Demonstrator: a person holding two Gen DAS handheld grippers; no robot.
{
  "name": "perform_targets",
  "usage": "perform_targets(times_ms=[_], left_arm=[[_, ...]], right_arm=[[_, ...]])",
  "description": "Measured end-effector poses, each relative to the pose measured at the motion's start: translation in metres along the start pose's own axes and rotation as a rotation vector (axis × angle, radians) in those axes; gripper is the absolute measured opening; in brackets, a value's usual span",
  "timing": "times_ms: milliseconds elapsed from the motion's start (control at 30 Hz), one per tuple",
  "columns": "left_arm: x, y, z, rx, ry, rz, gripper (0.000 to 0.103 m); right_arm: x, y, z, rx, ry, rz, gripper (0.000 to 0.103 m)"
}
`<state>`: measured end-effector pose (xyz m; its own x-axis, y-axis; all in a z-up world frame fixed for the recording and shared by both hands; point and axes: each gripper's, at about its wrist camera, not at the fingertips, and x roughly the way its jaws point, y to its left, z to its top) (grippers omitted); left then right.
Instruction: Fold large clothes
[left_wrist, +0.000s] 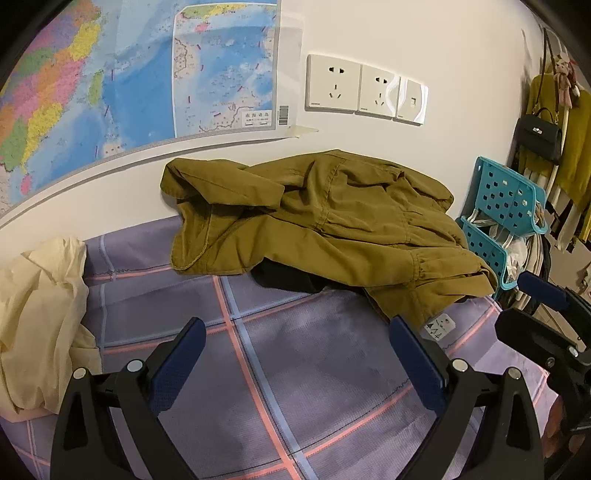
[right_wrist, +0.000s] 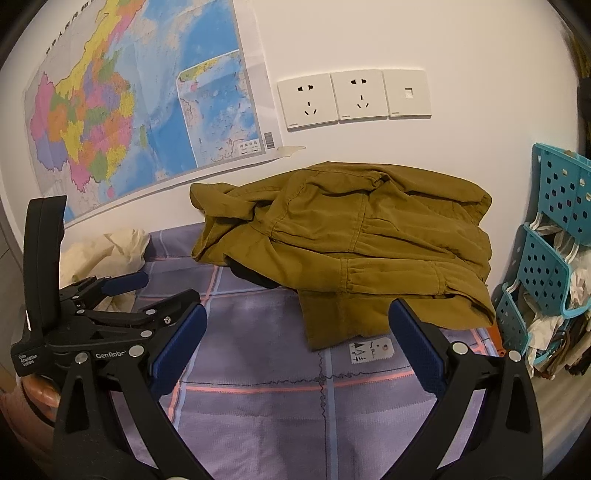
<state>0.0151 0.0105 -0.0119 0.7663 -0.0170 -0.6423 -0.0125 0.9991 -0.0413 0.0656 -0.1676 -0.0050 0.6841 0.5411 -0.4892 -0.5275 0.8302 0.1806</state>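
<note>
A: What's the room like?

B: A bed under a purple sheet with pink and blue lines runs up to a white wall. A big map hangs there, with three socket plates to its right. At the bed's right edge stands a teal rack stuffed with bags.

A: And the garment?

B: An olive jacket lies crumpled at the far side of the bed, against the wall. Something black shows beneath it. A white tag lies just by its near hem.

A: The grippers?

B: Left gripper and right gripper each hang over bare sheet, jaws wide apart, empty, short of the jacket.

A: Any differences between views?

B: The left view shows a handbag and yellow clothes hanging far right. It also shows more of a cream cloth at the left edge. The right view shows more of the map.

A: Anything unclear?

B: The black item is mostly covered, so I can't tell what it is. The tag's print is too small to read.
</note>
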Motion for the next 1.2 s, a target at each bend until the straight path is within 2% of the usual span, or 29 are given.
perform_targets(times_ms=[400,633,933,1100,1200], left_arm=[[0.015,0.005,0.005,-0.023,0.032,0.003,0.096],[0.034,0.012,0.014,-0.039,0.052,0.016,0.096],[0.082,0.046,0.037,-0.153,0.076,0.036,0.096],[0.1,0.053,0.042,-0.166,0.091,0.063,0.096],[0.109,0.057,0.044,-0.163,0.099,0.086,0.093]], right_arm=[[0.009,-0.002,0.005,-0.009,0.014,-0.008,0.097],[0.024,-0.005,0.018,-0.066,0.031,-0.013,0.097],[0.094,0.006,0.062,-0.216,0.091,0.001,0.097],[0.13,0.016,0.077,-0.278,0.098,-0.013,0.097],[0.152,0.023,0.077,-0.318,0.137,0.0,0.096]])
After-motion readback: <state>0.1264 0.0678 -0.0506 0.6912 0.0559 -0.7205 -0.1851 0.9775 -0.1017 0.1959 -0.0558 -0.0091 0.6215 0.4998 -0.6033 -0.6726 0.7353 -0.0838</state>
